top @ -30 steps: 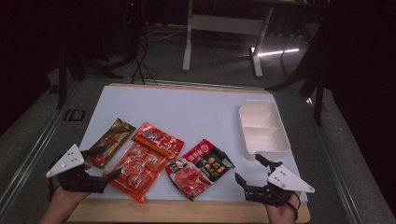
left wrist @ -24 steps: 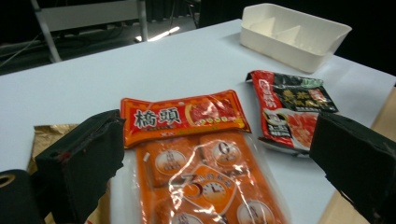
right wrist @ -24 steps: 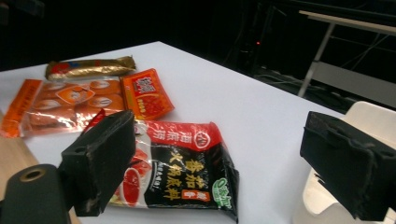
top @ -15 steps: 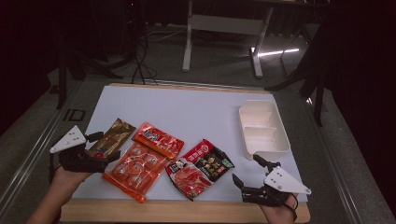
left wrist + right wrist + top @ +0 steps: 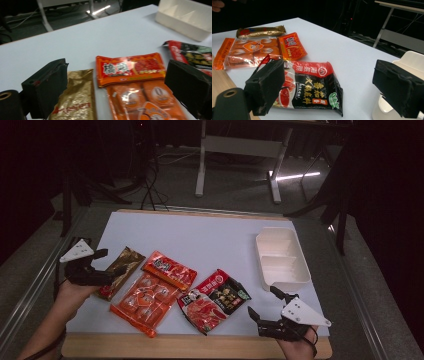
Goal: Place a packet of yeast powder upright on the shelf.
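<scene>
Gold packet [image 5: 119,271] lies at the table's [image 5: 210,240] left edge, just beside the orange pouch [image 5: 146,300]. Approach step is judged in hand; next, the packet must be straddled and pinched. Left gripper [image 5: 104,270] is held low at the packet, jaws spread. Right gripper [image 5: 264,307] is held spread near the white tray [image 5: 282,257], nothing gripped.

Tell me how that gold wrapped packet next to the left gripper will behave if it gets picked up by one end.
The gold packet looks like thin crinkled foil, so it will probably sag or bend rather than stay rigid. Its shiny surface may slip between the jaws of the left gripper. It lies flat and slim on the table, so it is likely light and won't roll.
</scene>
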A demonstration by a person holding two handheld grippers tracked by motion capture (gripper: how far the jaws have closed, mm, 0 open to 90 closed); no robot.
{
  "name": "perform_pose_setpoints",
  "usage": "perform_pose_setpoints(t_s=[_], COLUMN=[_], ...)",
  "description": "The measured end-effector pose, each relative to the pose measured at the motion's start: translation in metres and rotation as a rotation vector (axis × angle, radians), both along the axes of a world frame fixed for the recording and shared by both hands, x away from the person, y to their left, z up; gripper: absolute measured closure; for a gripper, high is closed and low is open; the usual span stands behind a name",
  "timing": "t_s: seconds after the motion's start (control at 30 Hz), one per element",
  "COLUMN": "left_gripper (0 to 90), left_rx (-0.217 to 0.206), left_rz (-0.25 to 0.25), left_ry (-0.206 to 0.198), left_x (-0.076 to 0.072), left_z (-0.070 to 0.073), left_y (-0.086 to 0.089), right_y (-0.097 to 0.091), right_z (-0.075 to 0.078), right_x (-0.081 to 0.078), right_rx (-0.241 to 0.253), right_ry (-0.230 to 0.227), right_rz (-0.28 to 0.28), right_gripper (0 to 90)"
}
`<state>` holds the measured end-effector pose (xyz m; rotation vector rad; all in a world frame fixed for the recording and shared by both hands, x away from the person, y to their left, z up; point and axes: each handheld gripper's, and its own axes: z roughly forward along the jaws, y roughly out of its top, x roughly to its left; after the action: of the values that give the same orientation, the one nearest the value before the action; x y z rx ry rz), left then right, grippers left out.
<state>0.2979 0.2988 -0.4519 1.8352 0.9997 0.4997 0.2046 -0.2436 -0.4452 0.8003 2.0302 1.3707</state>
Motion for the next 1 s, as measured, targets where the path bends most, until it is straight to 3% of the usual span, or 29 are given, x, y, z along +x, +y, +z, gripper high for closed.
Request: perform_pose_setpoints(t_s=[0.27, 0.47, 0.67, 0.77, 1.0], left_gripper=[9.4, 16.2, 24.1, 26.3, 27.3], left_rx=[0.034, 0.032, 0.075, 0.109, 0.144], left_rz=[0.006, 0.04, 0.092, 0.096, 0.106], left_ry=[0.05, 0.118, 0.148, 0.165, 0.227], left_x=[0.022, 0.045, 0.063, 0.072, 0.093], left_z=[-0.015, -0.028, -0.037, -0.043, -0.054], left_y=[0.002, 0.013, 0.017, 0.015, 0.012], right_y=[0.0, 0.003, 0.004, 0.005, 0.006], right_z=[0.0, 0.002, 0.001, 0.001, 0.0], right_x=[0.0, -0.004, -0.004, -0.004, -0.005], right_rx=[0.011, 0.01, 0.013, 0.01, 0.011], right_ry=[-0.006, -0.025, -0.02, -0.018, -0.028], right_rz=[-0.001, 0.014, 0.025, 0.027, 0.049], right_gripper=[12.6, 13.0, 13.1, 13.1, 13.1])
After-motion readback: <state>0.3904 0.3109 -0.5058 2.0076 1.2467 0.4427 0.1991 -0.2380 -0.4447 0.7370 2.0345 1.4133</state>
